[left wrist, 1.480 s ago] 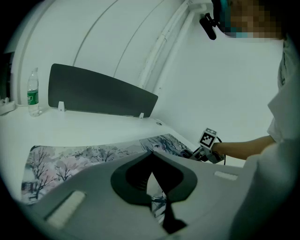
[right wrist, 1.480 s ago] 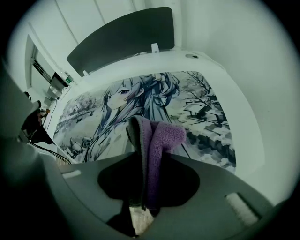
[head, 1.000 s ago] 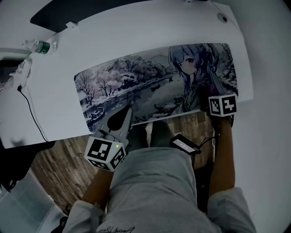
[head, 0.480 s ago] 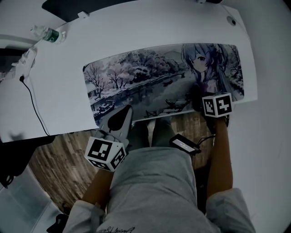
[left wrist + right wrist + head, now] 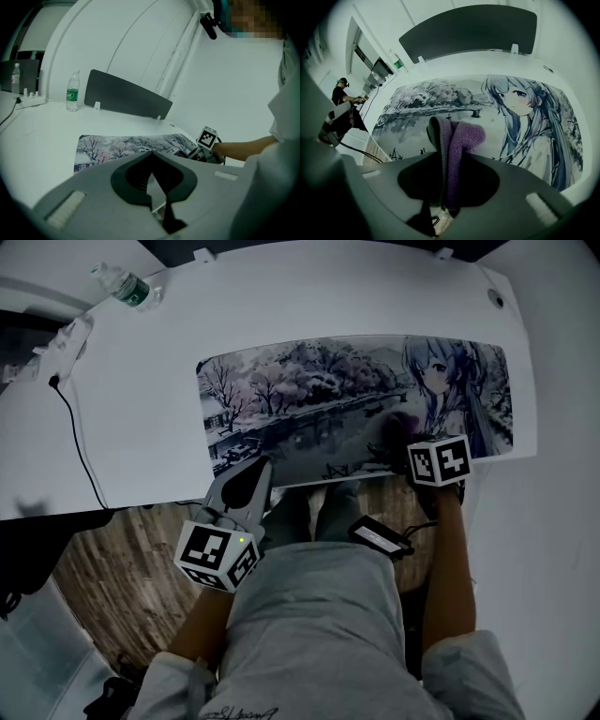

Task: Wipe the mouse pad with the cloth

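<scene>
Sliding left along the mouse pad [image 5: 319, 399] since a second ago, the right gripper [image 5: 405, 439] now sits at the lower right of the head view, just under the printed girl [image 5: 439, 381]. Its cloth [image 5: 397, 424] lies on the pad near the front edge. At lower left the left gripper [image 5: 255, 472] hangs at the white desk's [image 5: 141, 427] front edge, by the pad's near left corner. From the left gripper view, its jaws meet at the tips with nothing between them, the pad lying beyond and a water bottle [image 5: 71, 91] standing at upper left. From the right gripper view, the jaws are clamped on the folded purple cloth, which sticks out over the pad's artwork in mid frame.
</scene>
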Tool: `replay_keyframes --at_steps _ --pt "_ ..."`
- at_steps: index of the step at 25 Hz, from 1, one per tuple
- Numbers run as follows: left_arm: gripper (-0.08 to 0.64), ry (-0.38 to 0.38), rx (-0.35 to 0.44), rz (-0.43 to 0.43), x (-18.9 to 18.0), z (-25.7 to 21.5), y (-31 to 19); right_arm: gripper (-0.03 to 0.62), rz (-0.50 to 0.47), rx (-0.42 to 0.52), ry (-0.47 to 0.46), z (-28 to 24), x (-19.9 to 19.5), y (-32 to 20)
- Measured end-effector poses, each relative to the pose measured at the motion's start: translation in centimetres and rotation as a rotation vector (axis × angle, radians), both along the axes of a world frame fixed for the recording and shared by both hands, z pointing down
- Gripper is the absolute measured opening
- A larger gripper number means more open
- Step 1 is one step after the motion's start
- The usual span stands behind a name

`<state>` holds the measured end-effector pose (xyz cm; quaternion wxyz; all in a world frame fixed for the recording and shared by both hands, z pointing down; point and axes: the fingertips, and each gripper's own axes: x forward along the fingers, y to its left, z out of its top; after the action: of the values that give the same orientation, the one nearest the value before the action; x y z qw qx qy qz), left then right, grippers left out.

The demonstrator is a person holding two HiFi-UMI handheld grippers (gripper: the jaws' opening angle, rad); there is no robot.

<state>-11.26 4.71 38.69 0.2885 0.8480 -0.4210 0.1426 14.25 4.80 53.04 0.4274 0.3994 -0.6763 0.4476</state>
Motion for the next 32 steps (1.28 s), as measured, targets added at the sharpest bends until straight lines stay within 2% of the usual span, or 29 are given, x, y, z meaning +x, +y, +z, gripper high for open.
replay_keyframes --at_steps 10,16,25,32 --pt "0.018 0.004 0.017 -0.063 -5.8 0.0 0.8 0.114 -0.042 -0.002 0.007 0.0 -5.0 0.0" --pt "0.018 0.015 0.007 -0.118 -8.9 0.5 1.4 0.112 -0.099 -0.016 -0.005 -0.2 -8.7 -0.1" --pt "0.018 0.026 0.004 -0.219 -13.2 1.0 2.4 0.112 -0.230 -0.053 -0.073 -0.2 -15.8 0.2" --pt "0.018 0.023 -0.004 -0.285 -15.7 1.1 3.7 0.112 -0.334 -0.073 -0.164 -0.5 -21.6 0.6"
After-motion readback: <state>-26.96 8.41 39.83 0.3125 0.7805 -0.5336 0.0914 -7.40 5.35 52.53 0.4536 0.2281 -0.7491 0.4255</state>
